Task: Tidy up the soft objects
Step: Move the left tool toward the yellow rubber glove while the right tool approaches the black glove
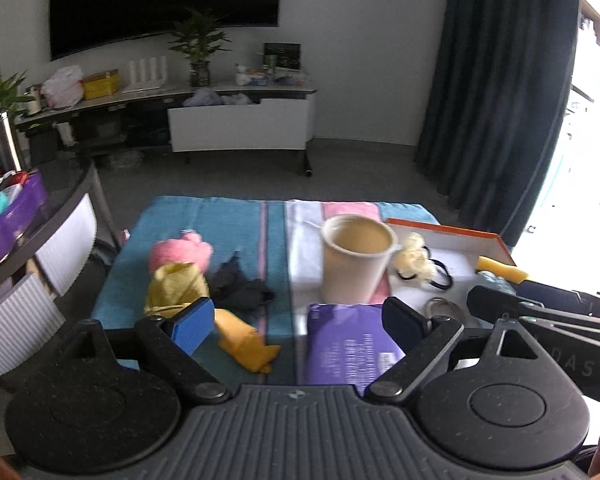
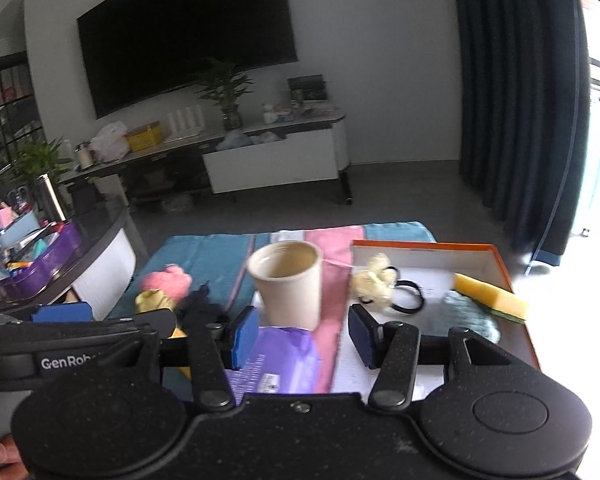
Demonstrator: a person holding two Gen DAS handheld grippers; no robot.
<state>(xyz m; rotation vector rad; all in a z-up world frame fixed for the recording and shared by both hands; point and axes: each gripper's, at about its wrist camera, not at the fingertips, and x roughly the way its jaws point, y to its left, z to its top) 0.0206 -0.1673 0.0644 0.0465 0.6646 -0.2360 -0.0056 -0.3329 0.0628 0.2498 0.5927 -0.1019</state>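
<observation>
On a striped teal, white and pink towel (image 1: 220, 224) lie a pink soft ball (image 1: 180, 254), a yellow cloth (image 1: 176, 288) and a black cloth (image 1: 240, 288). A beige cup (image 1: 358, 260) stands upright mid-towel, with a purple packet (image 1: 348, 344) in front of it. My left gripper (image 1: 298, 324) hangs open and wide above the packet and holds nothing. My right gripper (image 2: 304, 336) is open too, with the purple packet (image 2: 276, 364) below its gap and untouched. The orange-rimmed box (image 2: 420, 245) holds a cream scrunchie (image 2: 374, 280), black hair ties (image 2: 408, 298), a yellow sponge (image 2: 488, 292) and a grey-green cloth (image 2: 468, 316).
A curved side table (image 1: 72, 216) with a purple basket (image 1: 12, 216) stands close on the left. Beyond the towel are open grey floor, a TV cabinet (image 1: 240, 124) and a dark curtain (image 1: 500, 80) at the right. The right gripper's body (image 1: 548, 312) crosses the left view's right edge.
</observation>
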